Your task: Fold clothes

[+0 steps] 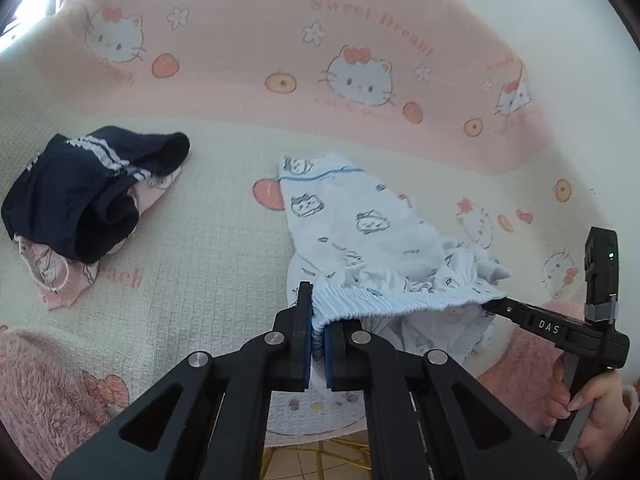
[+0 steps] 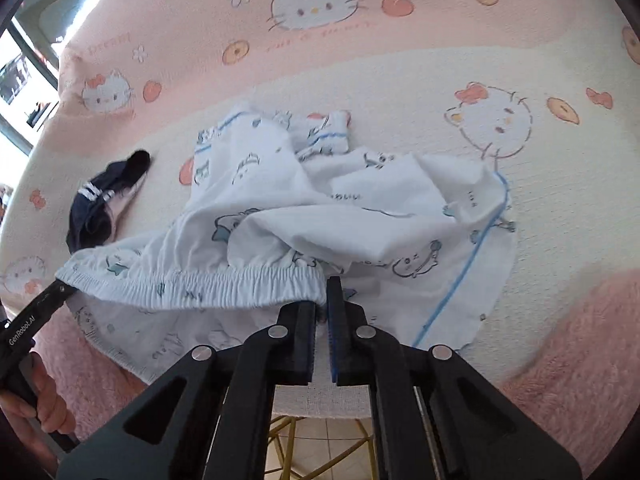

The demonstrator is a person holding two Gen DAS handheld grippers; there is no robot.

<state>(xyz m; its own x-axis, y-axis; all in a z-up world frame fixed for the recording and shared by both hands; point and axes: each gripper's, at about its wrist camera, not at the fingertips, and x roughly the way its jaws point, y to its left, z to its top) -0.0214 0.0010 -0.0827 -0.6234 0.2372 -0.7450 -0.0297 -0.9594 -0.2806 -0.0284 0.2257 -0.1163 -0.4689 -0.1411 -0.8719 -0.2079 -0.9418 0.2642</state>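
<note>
Both claws pinch the elastic waistband [image 2: 208, 284] of the pale blue printed shorts [image 1: 360, 224]: left claw [image 1: 318, 336] at one end, right claw [image 2: 322, 320] at the other, lower centre. Keep the band taut and level; the legs lie rumpled on the blanket [image 1: 208, 240].

A surface [image 1: 224, 240] draped in a cream waffle-weave blanket [image 2: 400, 80] with cartoon cat faces, peaches and a broad pink band across the far side. On the left, a dark navy garment [image 1: 80, 192] with white stripes lies crumpled on top of a pink printed piece [image 1: 60, 280]. Towards the middle, the white pyjama bottoms [image 2: 360, 216] with blue piping spread rumpled over the cloth. Fluffy pink fabric [image 1: 40, 380] lies along the near edge.
</note>
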